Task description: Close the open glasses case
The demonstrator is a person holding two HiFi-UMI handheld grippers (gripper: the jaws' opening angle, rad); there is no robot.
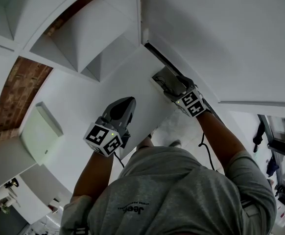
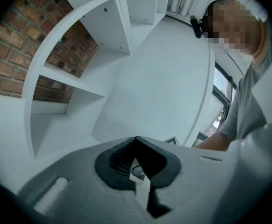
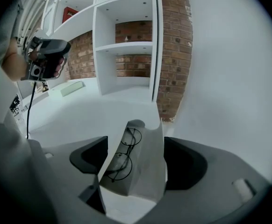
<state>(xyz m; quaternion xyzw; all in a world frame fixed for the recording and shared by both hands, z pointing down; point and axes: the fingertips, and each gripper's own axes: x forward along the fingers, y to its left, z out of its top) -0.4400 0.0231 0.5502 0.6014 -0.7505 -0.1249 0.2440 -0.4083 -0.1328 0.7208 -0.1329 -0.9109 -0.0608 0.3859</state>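
Right gripper view puts the task's thing closest of all: the right gripper (image 3: 137,146) has its jaws set on either side of the glasses case (image 3: 147,171), pinching it across its two halves. The case is white and gapes in a narrow V. A pair of thin black wire glasses (image 3: 121,160) lies inside against the left half (one lens sits close to the open lip).

The main risk, as I judge it, is in the squeeze. If the jaws press unevenly, the smooth shell could twist or squirt out from between the pads. If the frame has ridden up toward the lip, the closing lid could trap a lens rim and bend it. I cannot tell whether the case rests on the white table (image 3: 80,115) or hangs just above it. If it hangs, a slip means a drop, and the glasses could tip out through the gap.

Farther off, the left gripper (image 2: 136,141) is held up in the air, well apart from the case. Its jaws are pressed together on nothing, so it offers no steadying support if the case shifts.

Beyond it a pale green box (image 3: 72,87) lies on the table, then the white shelves (image 3: 126,45) and the brick wall (image 3: 173,41). None of them is near enough to interfere.
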